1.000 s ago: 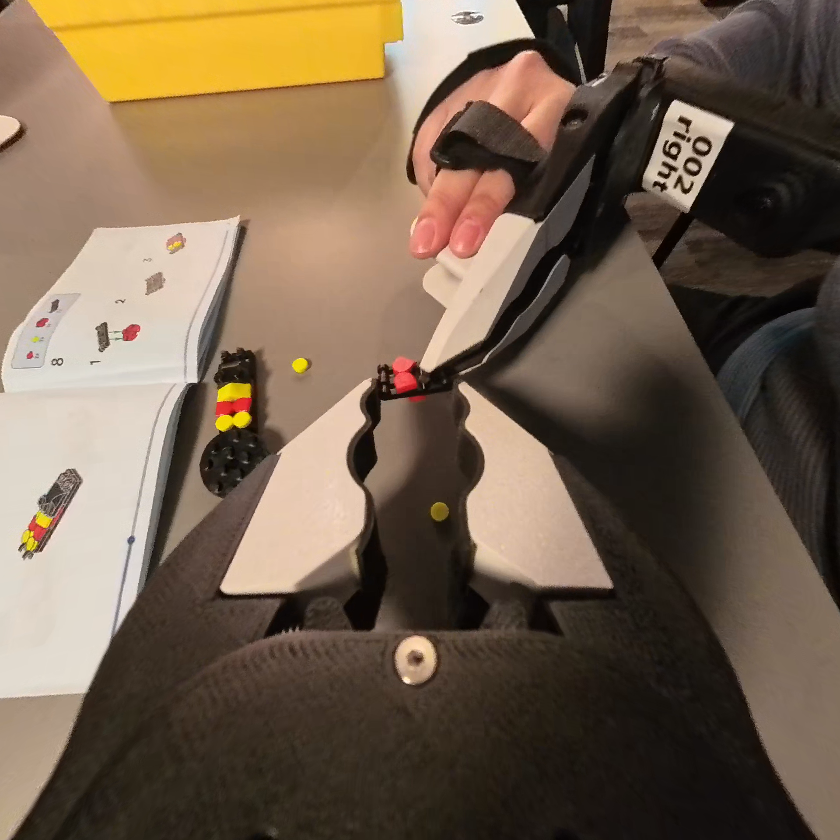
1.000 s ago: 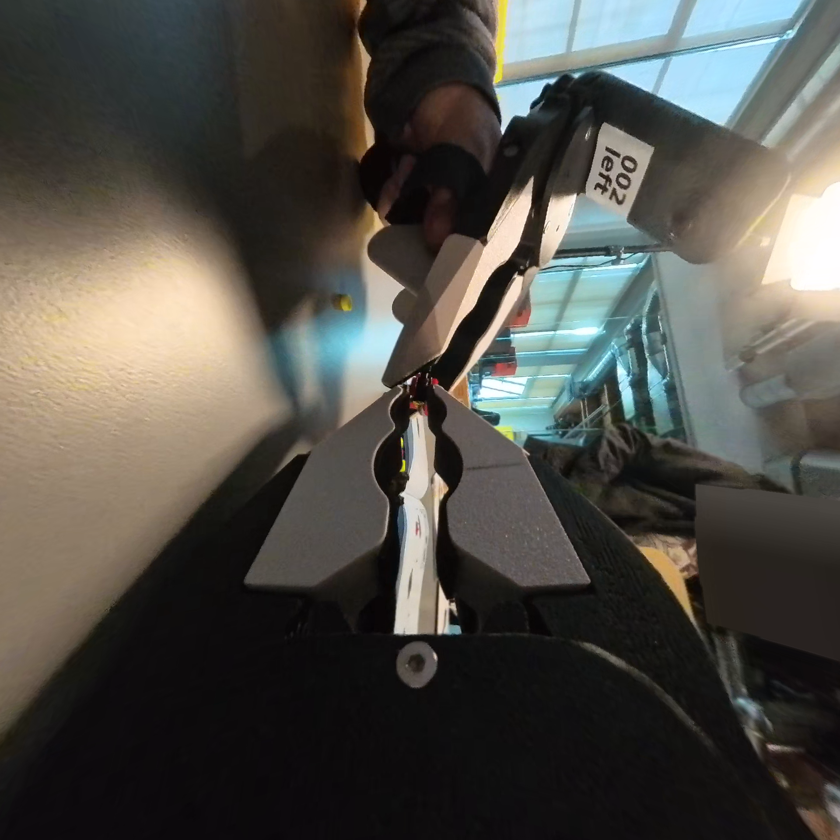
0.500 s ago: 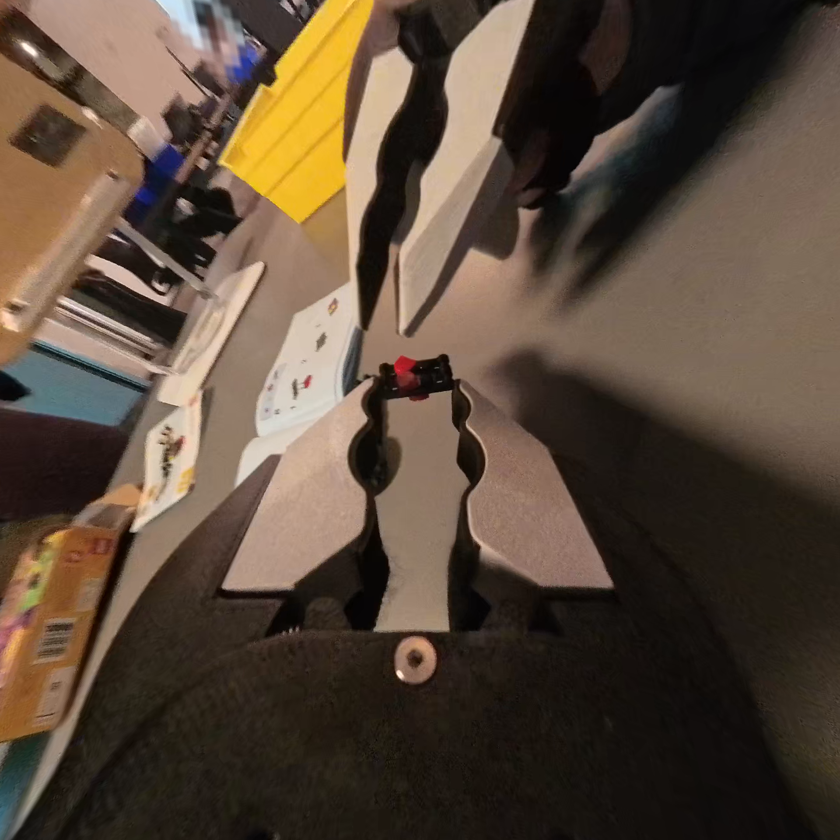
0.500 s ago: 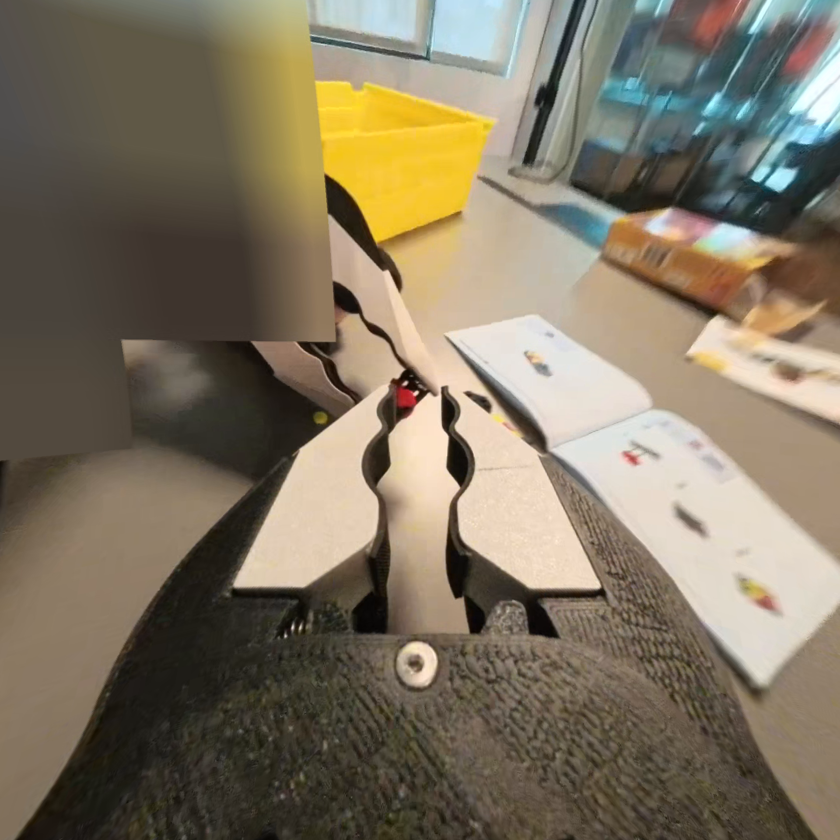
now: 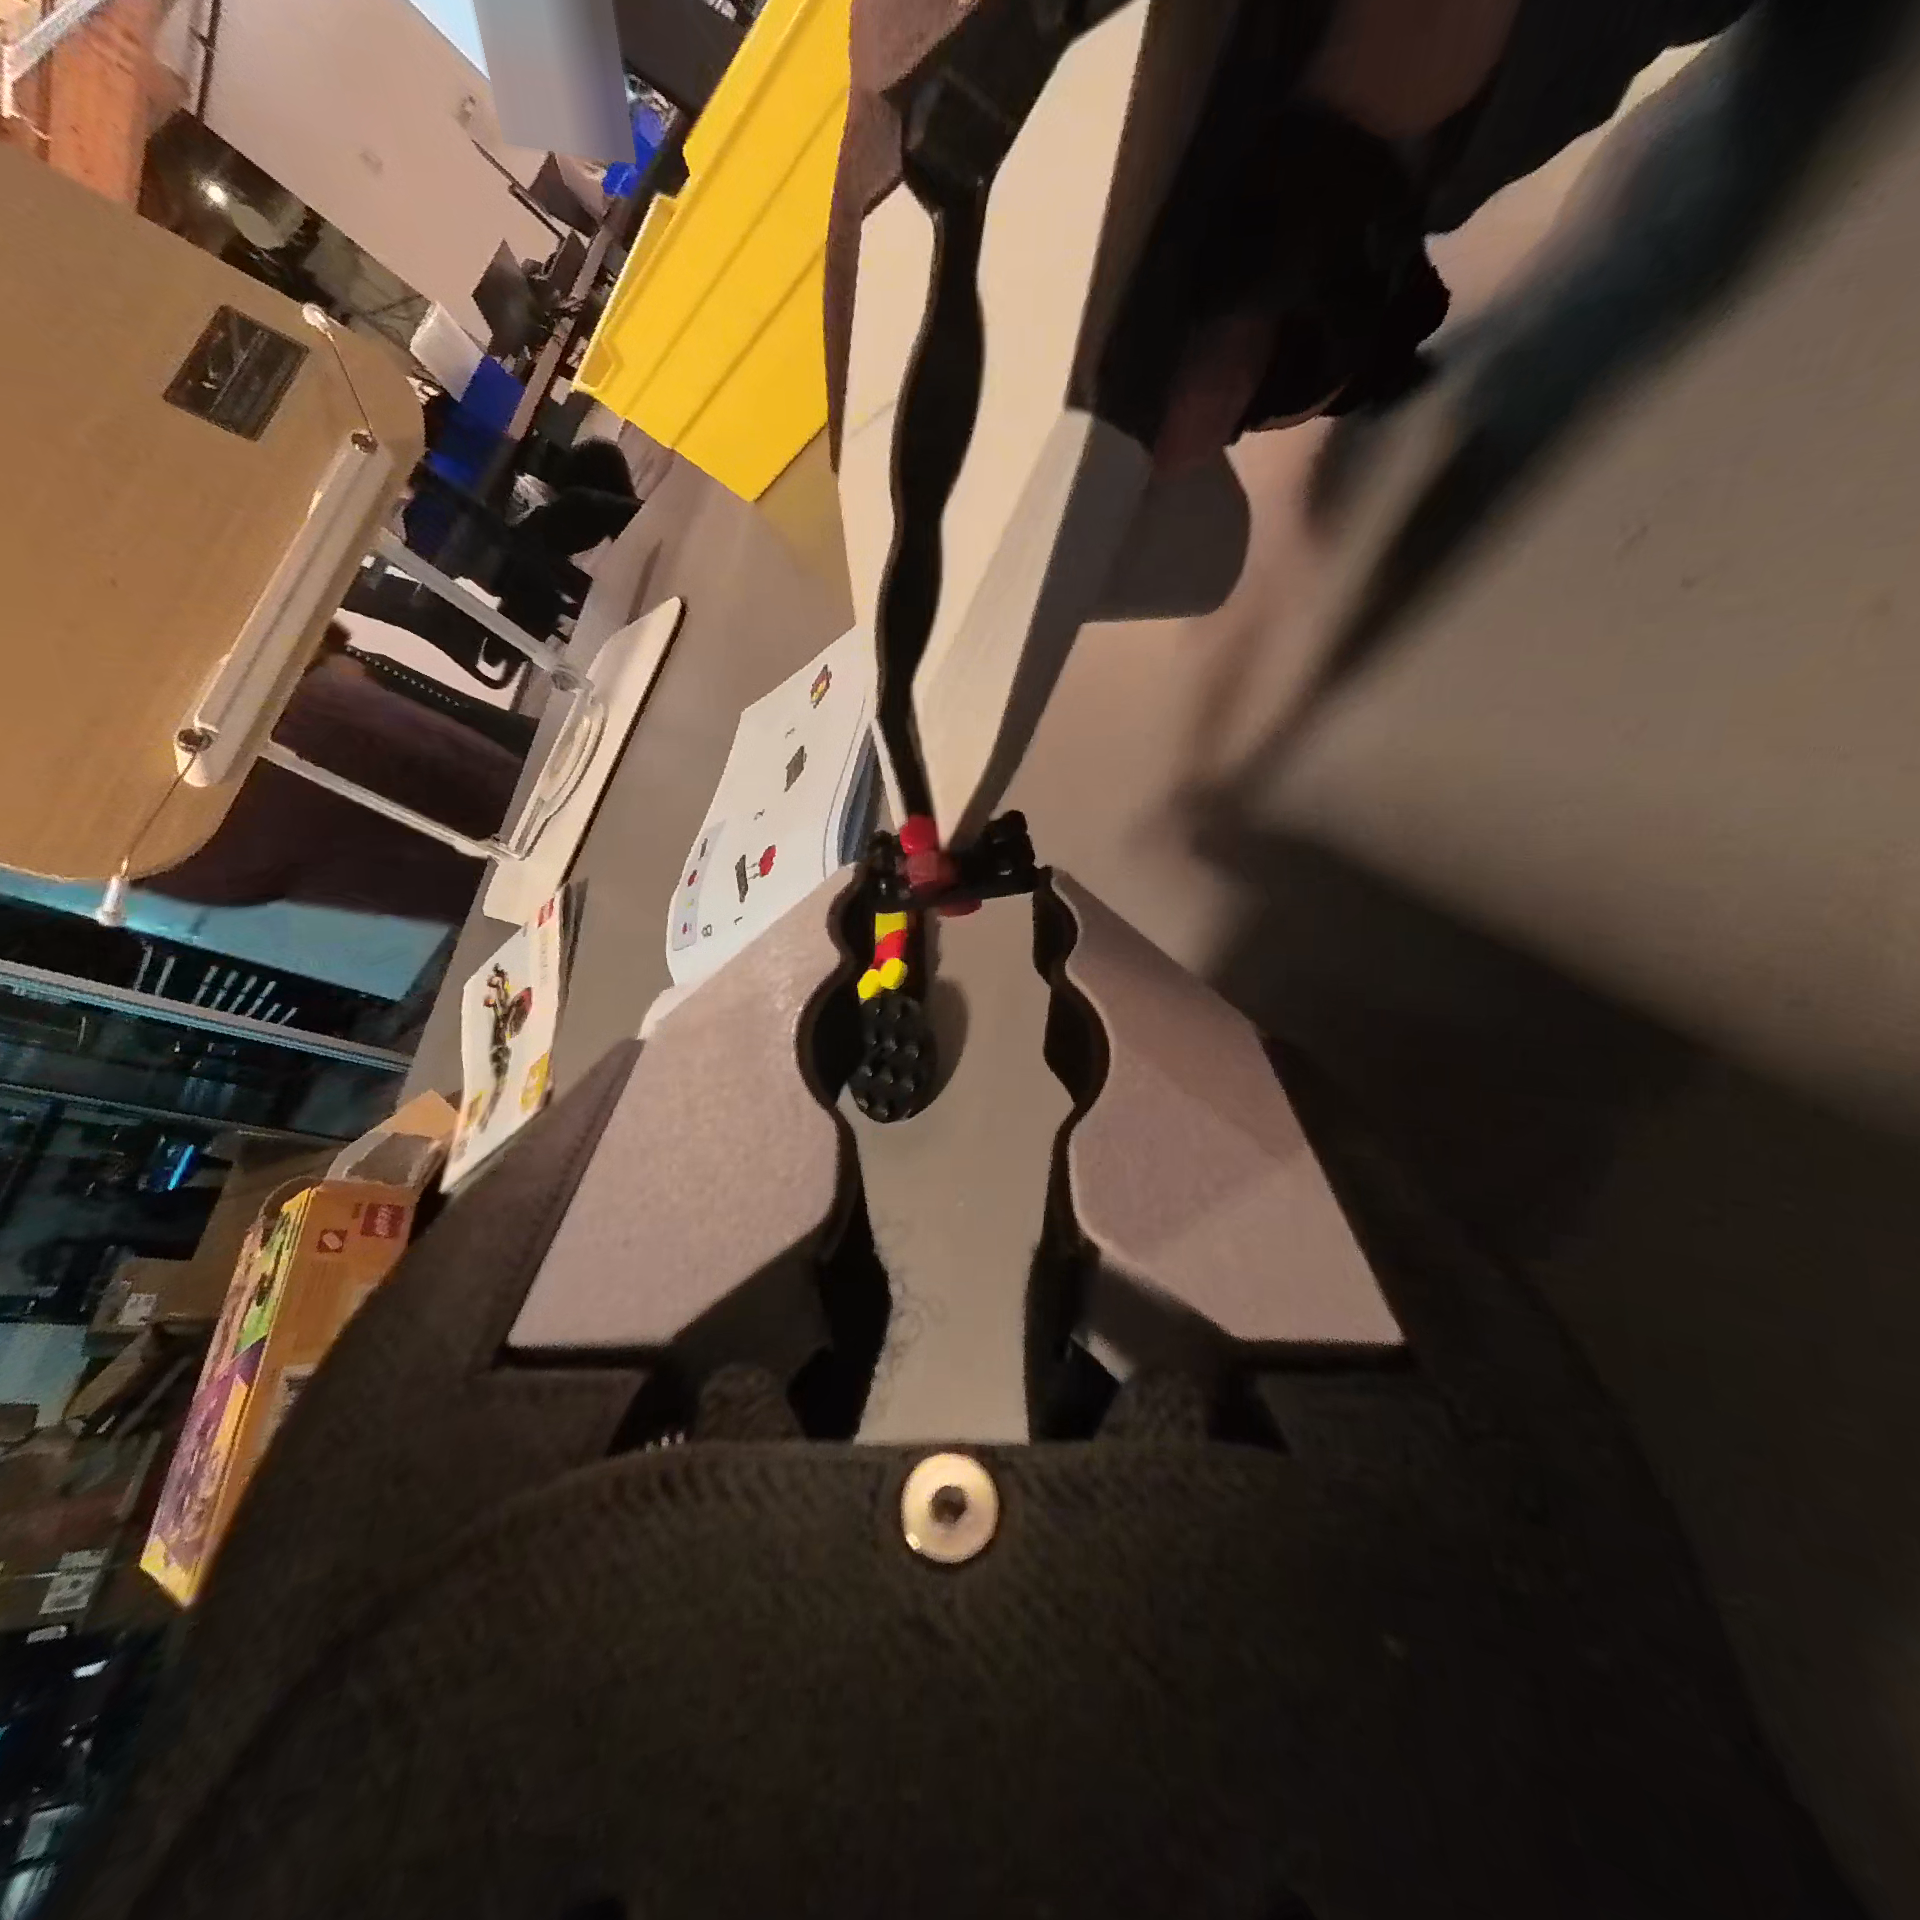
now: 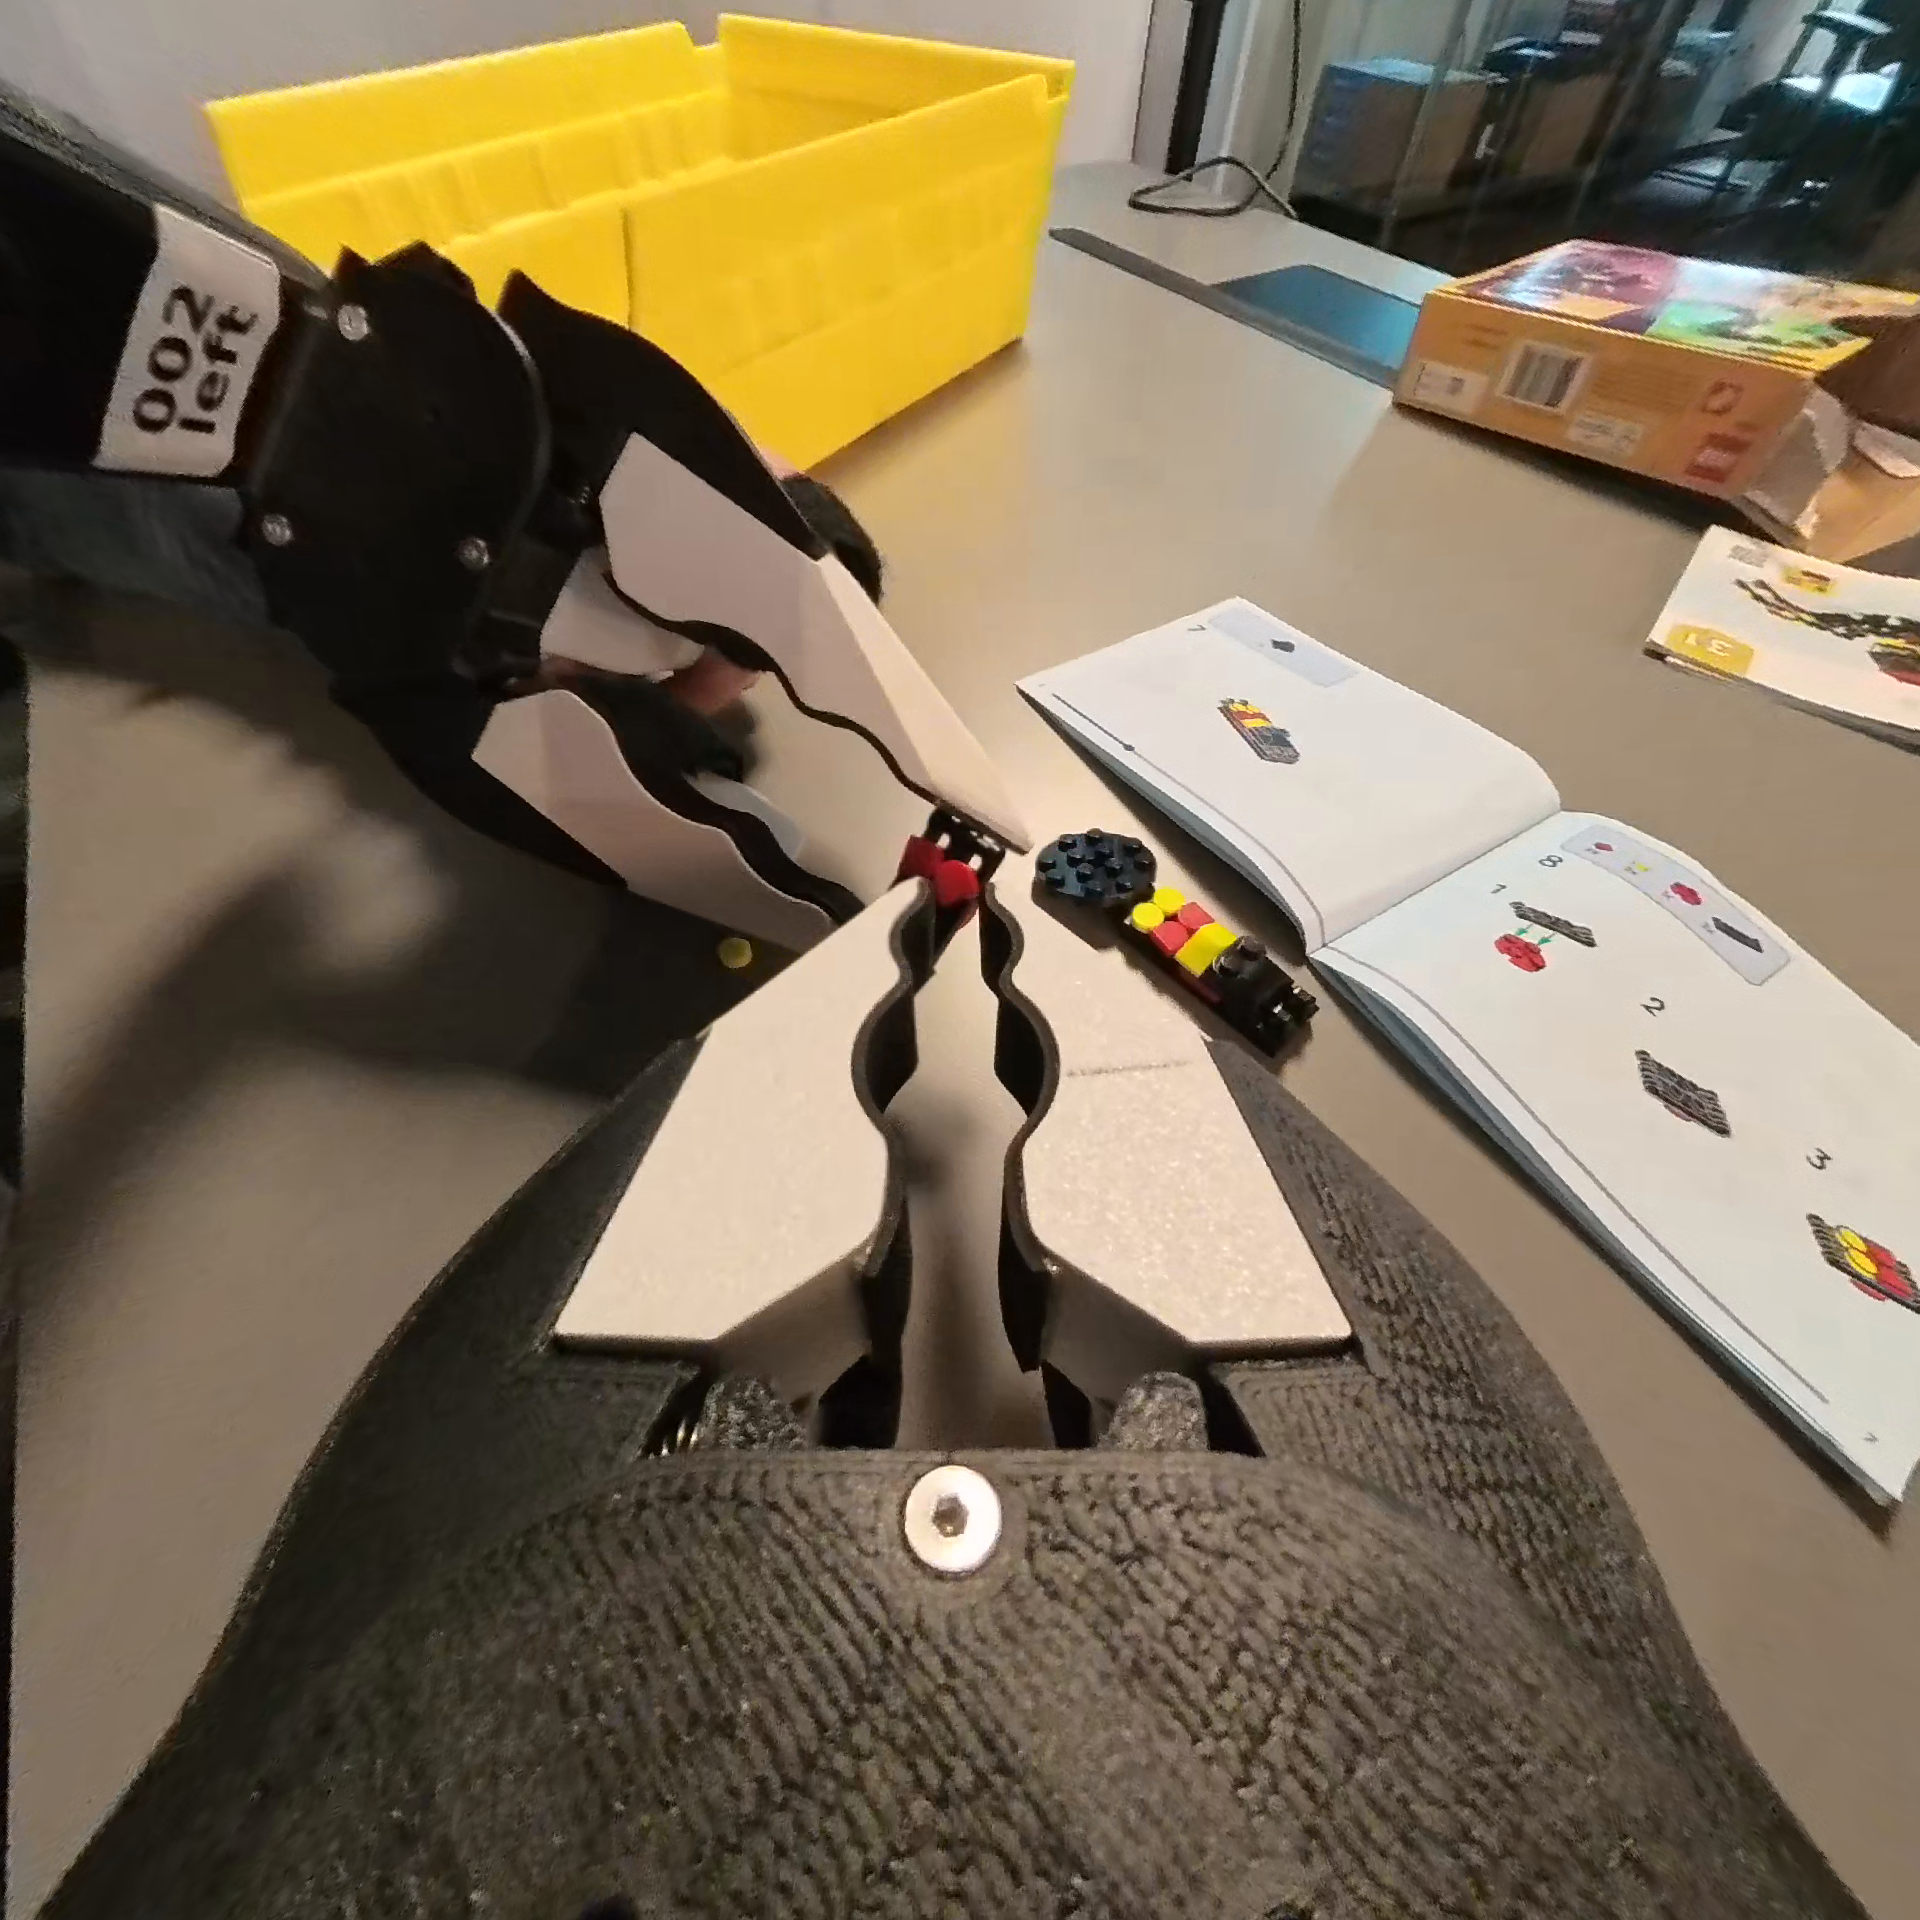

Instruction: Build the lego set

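a small black lego plate carrying red round pieces [image 5: 951,871] is pinched between the tips of the left gripper [image 5: 951,883], closed narrowly on it above the grey tabletop [image 6: 1195,499]. the right gripper [image 6: 951,904] is met tip to tip with it, its jaws narrowed around the red piece [image 6: 940,871]; whether it is actually clamped is hard to tell, probably gripped. in the right wrist view the left gripper [image 6: 966,831] is seen coming in from the left. a partly built black, red and yellow lego strip with a round studded black disc [image 6: 1174,935] is laid flat on the table just beside the gripper tips. an open white instruction booklet [image 6: 1455,904] is spread near it. a loose yellow round stud [image 6: 735,952] is seen under the left gripper. a yellow plastic bin [image 6: 727,218] and an orange cardboard lego box [image 6: 1621,364] are placed well apart at the back.
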Action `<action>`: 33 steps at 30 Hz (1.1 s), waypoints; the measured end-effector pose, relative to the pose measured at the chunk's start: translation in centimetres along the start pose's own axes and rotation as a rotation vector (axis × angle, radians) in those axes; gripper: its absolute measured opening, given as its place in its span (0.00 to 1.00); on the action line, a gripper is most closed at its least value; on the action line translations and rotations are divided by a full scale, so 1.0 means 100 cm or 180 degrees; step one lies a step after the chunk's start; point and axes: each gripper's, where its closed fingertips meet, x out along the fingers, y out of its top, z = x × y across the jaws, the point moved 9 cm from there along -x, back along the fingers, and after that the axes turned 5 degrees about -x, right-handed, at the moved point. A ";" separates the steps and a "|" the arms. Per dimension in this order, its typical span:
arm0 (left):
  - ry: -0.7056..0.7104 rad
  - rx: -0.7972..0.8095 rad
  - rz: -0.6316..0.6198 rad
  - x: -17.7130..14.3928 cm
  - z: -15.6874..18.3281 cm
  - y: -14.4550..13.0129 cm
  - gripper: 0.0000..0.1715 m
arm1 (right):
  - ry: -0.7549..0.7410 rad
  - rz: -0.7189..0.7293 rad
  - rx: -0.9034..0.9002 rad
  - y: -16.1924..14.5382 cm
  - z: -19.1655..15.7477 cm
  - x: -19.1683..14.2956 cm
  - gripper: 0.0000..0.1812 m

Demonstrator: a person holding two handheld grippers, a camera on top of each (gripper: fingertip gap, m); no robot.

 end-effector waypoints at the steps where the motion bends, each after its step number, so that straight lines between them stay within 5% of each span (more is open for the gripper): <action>1: 0.0012 0.0022 -0.0011 0.000 0.000 0.000 0.17 | -0.0010 -0.0004 -0.0013 0.000 0.000 0.000 0.03; 15: -0.0153 0.0024 -0.0406 0.006 0.006 -0.006 0.17 | -0.0459 -0.0422 -0.1056 -0.007 -0.015 0.010 0.02; 33: -0.0304 -0.0075 -0.0482 0.006 0.007 -0.004 0.17 | -0.0260 -0.0234 -0.1390 -0.008 -0.017 0.004 0.02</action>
